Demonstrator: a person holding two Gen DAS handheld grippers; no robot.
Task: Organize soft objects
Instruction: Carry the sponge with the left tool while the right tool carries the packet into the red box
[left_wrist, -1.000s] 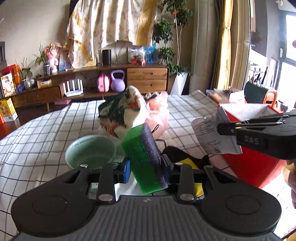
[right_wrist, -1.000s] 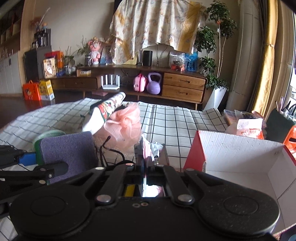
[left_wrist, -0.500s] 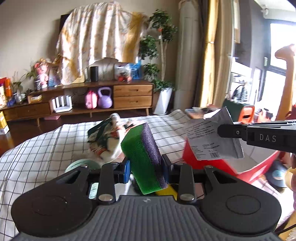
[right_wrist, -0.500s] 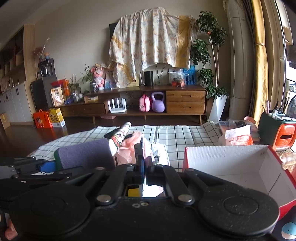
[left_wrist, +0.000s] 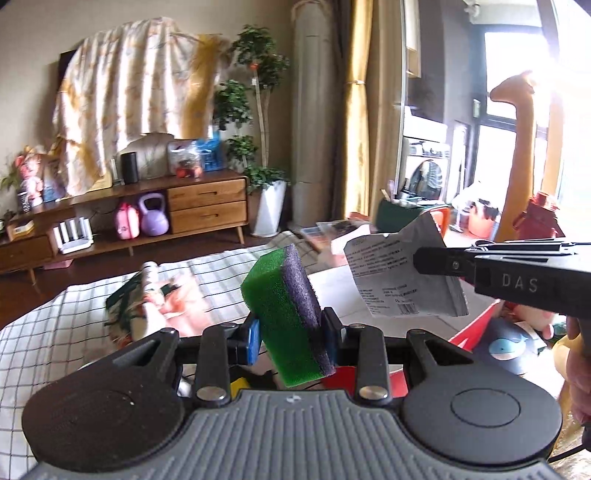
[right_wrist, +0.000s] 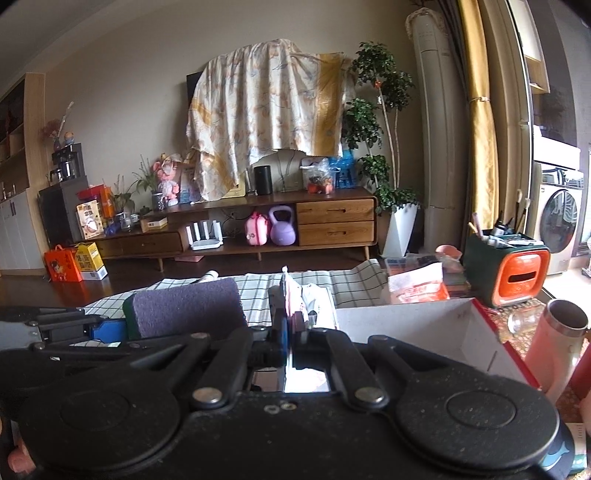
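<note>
Sponge (left_wrist: 286, 314) and packet (left_wrist: 402, 280) higher over box (right_wrist: 413, 323)

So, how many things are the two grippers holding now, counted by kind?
Sponge: 1, the green and purple sponge, clamped in the left gripper.
Printed packet: 1, the flat packet, pinched in the right gripper.
Total: 2.
</note>
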